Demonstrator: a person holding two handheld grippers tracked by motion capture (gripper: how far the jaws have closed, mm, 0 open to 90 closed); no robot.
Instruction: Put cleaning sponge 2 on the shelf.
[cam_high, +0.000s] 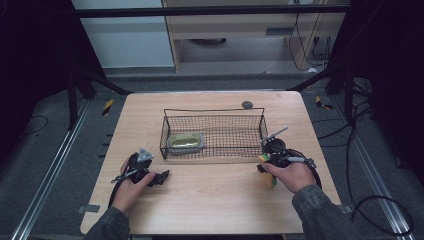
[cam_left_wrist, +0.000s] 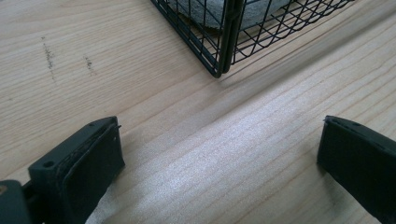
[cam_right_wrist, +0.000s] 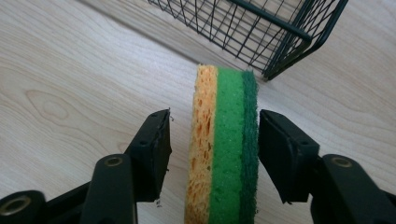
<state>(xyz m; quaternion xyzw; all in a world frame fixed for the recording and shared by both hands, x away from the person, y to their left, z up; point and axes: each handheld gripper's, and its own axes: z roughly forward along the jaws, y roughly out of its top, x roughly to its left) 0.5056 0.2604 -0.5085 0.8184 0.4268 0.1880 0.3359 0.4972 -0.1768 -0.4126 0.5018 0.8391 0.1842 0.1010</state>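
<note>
- High view: the bench (cam_high: 215, 200) carries a wire basket (cam_high: 214, 112) at its middle, and a small dark disc (cam_high: 247, 104) lies just past the basket's far rim at 12 o'clock.
- Inside the basket, at its 9 o'clock end, rests a grey dish (cam_high: 185, 142) with something yellowish in it.
- The left hand (cam_high: 131, 190) grips the left claw (cam_high: 161, 178) at 7 o'clock from the basket, low over the bench, its jaws pointing towards 3 o'clock.
- The right hand (cam_high: 290, 175) grips the right claw (cam_high: 264, 167) at 4 o'clock from the basket, just off the basket's near corner.
- A sponge (cam_high: 269, 179) stands on edge at that claw, with a yellow and green strip visible beside the hand.
- Left claw view: the left claw (cam_left_wrist: 219, 154) is released, with its jaws wide apart and bare wood between them.
- The basket's corner (cam_left_wrist: 223, 42) stands at 12 o'clock, apart from the jaws, with the grey dish (cam_left_wrist: 210, 11) behind its mesh.
- Right claw view: the right claw (cam_right_wrist: 212, 149) is released around the sponge (cam_right_wrist: 224, 154), which stands upright between the jaws.
- The dark green face touches or nearly touches the jaw at 3 o'clock; a gap separates the yellow face from the jaw at 9 o'clock.
- The sponge's layers run yellow, bright green, dark green.
- The basket (cam_right_wrist: 280, 32) sits at 1 o'clock, near the sponge's top end.
</note>
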